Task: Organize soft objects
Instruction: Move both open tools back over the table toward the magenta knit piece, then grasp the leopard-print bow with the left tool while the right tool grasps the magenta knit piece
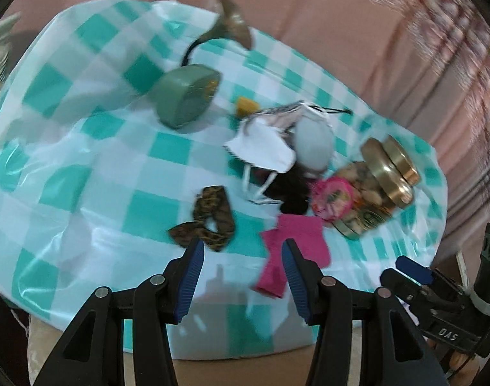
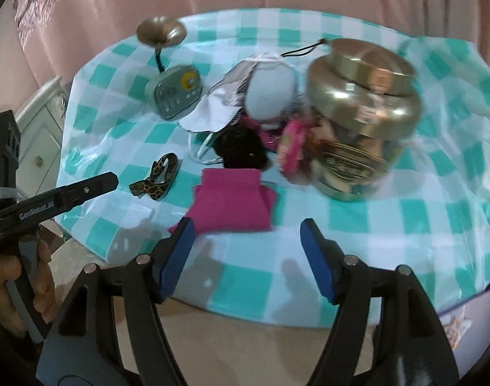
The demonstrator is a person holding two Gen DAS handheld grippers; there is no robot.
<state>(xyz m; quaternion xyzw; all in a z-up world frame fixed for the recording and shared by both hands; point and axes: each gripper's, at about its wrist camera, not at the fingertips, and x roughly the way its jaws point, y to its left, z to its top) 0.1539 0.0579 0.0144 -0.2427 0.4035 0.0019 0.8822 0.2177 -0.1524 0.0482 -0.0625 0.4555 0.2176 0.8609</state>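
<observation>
Soft things lie on a teal-and-white checked tablecloth [image 1: 94, 167]: a magenta cloth [image 1: 291, 247] [image 2: 232, 201], a leopard-print scrunchie [image 1: 209, 217] [image 2: 158, 181], a black fuzzy item [image 1: 286, 189] [image 2: 240, 152], a white cloth [image 1: 261, 148] [image 2: 209, 112], a pale blue plush [image 1: 312, 143] [image 2: 270, 98] and a pink round item [image 1: 331, 199] [image 2: 291, 148]. My left gripper [image 1: 243, 251] is open and empty, just before the magenta cloth and scrunchie. My right gripper [image 2: 246, 230] is open and empty at the near table edge, before the magenta cloth.
A glass jar with a gold lid [image 2: 360, 112] [image 1: 376, 186] stands at the right, beside the pile. A green gramophone-style radio [image 1: 187, 93] [image 2: 177, 91] with a brass horn stands at the back. Pink curtains hang behind. A white cabinet [image 2: 39, 135] is at the left.
</observation>
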